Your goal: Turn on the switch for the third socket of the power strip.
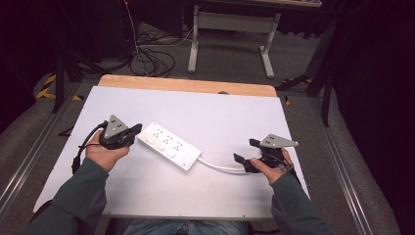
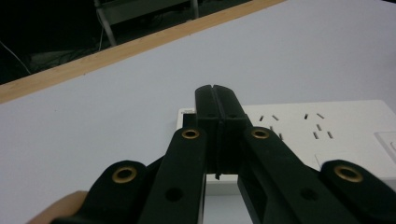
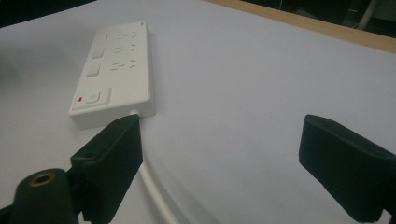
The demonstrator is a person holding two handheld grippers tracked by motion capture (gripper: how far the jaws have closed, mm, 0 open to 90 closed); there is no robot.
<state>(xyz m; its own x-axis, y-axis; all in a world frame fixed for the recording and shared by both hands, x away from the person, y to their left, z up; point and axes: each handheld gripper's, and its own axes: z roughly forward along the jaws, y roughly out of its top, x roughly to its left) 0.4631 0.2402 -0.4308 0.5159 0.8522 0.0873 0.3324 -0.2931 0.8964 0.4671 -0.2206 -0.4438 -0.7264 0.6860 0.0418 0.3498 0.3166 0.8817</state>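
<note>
While the white power strip is lying near the middle of the white table, its long axis is running on a diagonal from the far left down toward you on the right, and that slant is what your next move is turning on. Your left gripper is sitting right at the strip's far-left end; in the left gripper view its jaws are pressed together with nothing between them, tips resting at or just over that end of the strip, though whether they are actually touching it I cannot tell. Your right gripper is waiting off the other end, spread wide and holding nothing. The white cord is leaving the switch end of the strip and curving along the table toward that right gripper; in the right gripper view the cord is passing just beside and under the left-hand jaw, not between the two. So the left hand is the nearer one to the strip's body, and the right is nearer the cord.

Nothing else is lying on the table to block either hand. Beyond the wooden far edge, a tangle of cables is lying on the floor and a grey table frame is standing well apart.
</note>
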